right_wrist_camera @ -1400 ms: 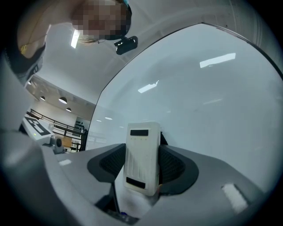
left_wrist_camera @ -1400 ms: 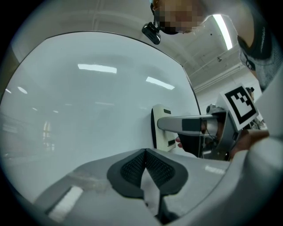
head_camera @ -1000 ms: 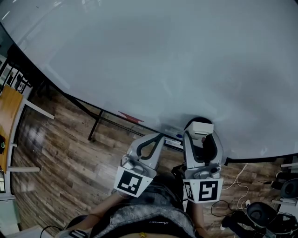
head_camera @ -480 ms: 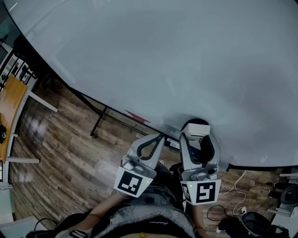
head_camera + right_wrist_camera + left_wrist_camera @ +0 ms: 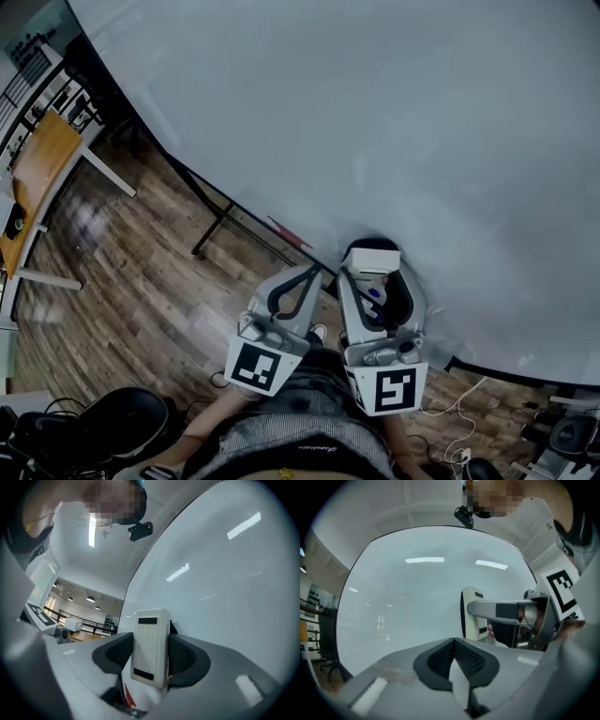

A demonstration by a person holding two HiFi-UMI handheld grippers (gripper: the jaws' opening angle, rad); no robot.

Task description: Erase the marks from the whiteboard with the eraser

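The right hand-held gripper [image 5: 149, 658] clamps the white eraser [image 5: 372, 258] close to the whiteboard [image 5: 375, 112]. The left hand-held gripper [image 5: 453, 656], just beside it, has its jaws pressed together on nothing.

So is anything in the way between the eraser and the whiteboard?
Nothing visible. The eraser sits clamped in the right gripper with bare whiteboard straight ahead; the left gripper, shut and empty, is off to its side.
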